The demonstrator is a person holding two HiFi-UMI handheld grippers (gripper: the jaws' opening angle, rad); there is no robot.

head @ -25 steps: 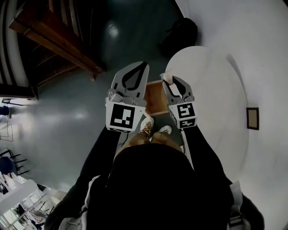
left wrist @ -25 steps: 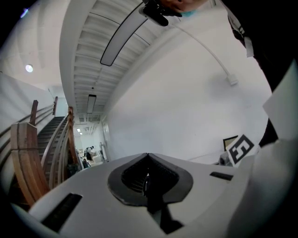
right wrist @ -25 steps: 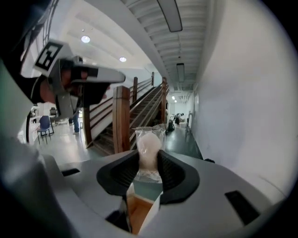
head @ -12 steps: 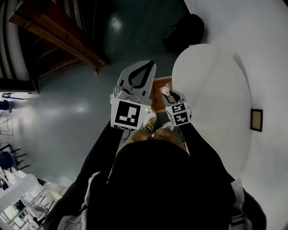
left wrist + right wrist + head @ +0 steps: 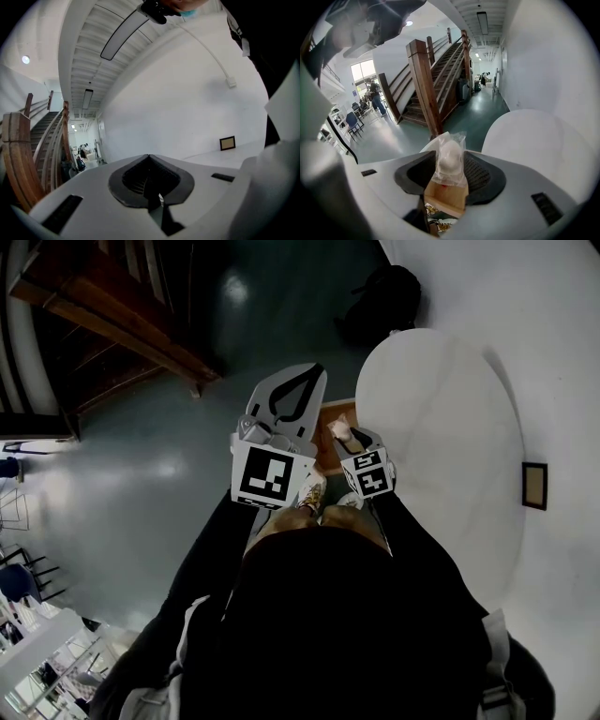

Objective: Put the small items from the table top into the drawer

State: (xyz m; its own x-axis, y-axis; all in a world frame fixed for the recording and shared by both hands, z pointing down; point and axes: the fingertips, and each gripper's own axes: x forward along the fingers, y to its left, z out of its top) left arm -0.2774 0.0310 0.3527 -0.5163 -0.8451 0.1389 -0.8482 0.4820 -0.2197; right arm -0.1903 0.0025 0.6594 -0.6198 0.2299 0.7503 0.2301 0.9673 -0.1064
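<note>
A small white item in a clear plastic bag (image 5: 450,158) stands between the tips of my right gripper (image 5: 449,169), right above the open wooden drawer (image 5: 446,198). The jaws are opening, and the bag sits loosely in the gap. In the head view the right gripper (image 5: 347,435) hangs over the drawer (image 5: 330,451) at the left edge of the round white table (image 5: 441,418). My left gripper (image 5: 312,371) is held up beside it, left of the drawer, shut with nothing in it. In its own view the left gripper (image 5: 149,157) points at a white wall.
A small framed picture (image 5: 534,486) lies on the table's right side. A black bag (image 5: 389,296) sits on the green floor beyond the table. A wooden staircase (image 5: 103,324) rises at the far left. The person's shoes (image 5: 309,495) show below the drawer.
My right gripper has drawn back from the table edge to over the drawer with the bagged item, and its jaws have spread. The left gripper has barely moved.
</note>
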